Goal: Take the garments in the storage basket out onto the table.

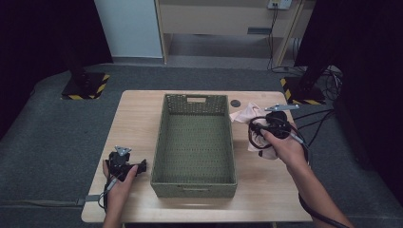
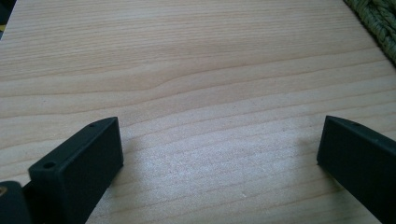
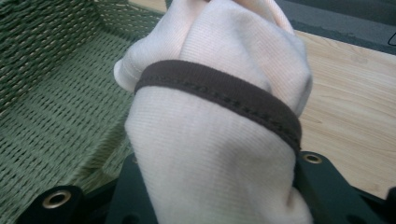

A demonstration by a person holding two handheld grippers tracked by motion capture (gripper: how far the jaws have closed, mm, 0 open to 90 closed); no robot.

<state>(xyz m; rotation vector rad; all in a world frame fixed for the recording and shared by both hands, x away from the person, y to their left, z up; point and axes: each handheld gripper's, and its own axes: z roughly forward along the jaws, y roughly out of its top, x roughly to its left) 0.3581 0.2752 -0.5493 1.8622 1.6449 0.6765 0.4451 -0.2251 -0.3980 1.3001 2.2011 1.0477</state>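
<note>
A pale pink garment (image 1: 247, 115) with a dark brown trim band (image 3: 224, 95) is bunched between the jaws of my right gripper (image 1: 259, 133), which is shut on it just right of the green woven basket (image 1: 164, 142). In the right gripper view the cloth (image 3: 219, 154) bulges up between the black jaws, with the basket's inside (image 3: 51, 112) to its left. My left gripper (image 1: 138, 167) rests at the table's front left beside the basket, held by a hand. Its jaws stand wide apart over bare wood (image 2: 210, 93), nothing between them.
The wooden table (image 1: 138, 114) carries the basket in its middle. A small dark round disc (image 1: 235, 103) lies near the back edge. Cables (image 1: 313, 118) trail off the right side. Grey carpet, stand bases with yellow-black tape (image 1: 85, 88) and a cabinet lie beyond.
</note>
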